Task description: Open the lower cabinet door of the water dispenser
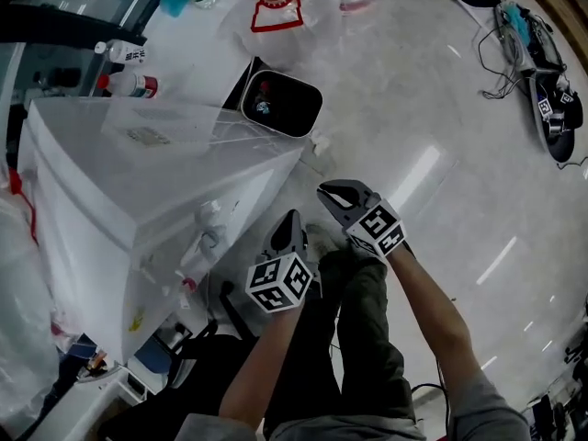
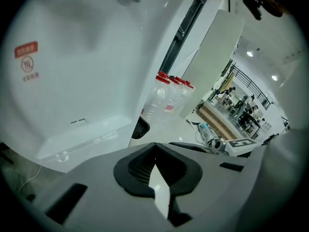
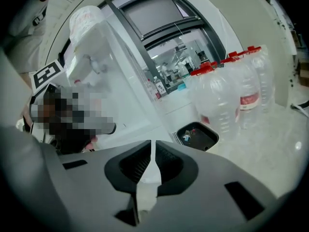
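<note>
Both tools, left (image 1: 293, 217) and right (image 1: 325, 192), are closed and empty in front of the white water dispenser (image 1: 110, 200). Its lower cabinet door lies beneath the taps and is hardly visible. I'd open one tool, catch the door's edge, then pull gently.

Floor (image 1: 432, 99) bears bin (image 1: 281, 105); water jugs (image 1: 276, 12); dispenser (image 1: 138, 191).

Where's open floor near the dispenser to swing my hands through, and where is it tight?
Widest bare floor lies between the bin and the cables, right of your legs. Only a narrow strip separates the water dispenser from your legs. Crowded: water jugs beyond the bin, bags left of the dispenser.
</note>
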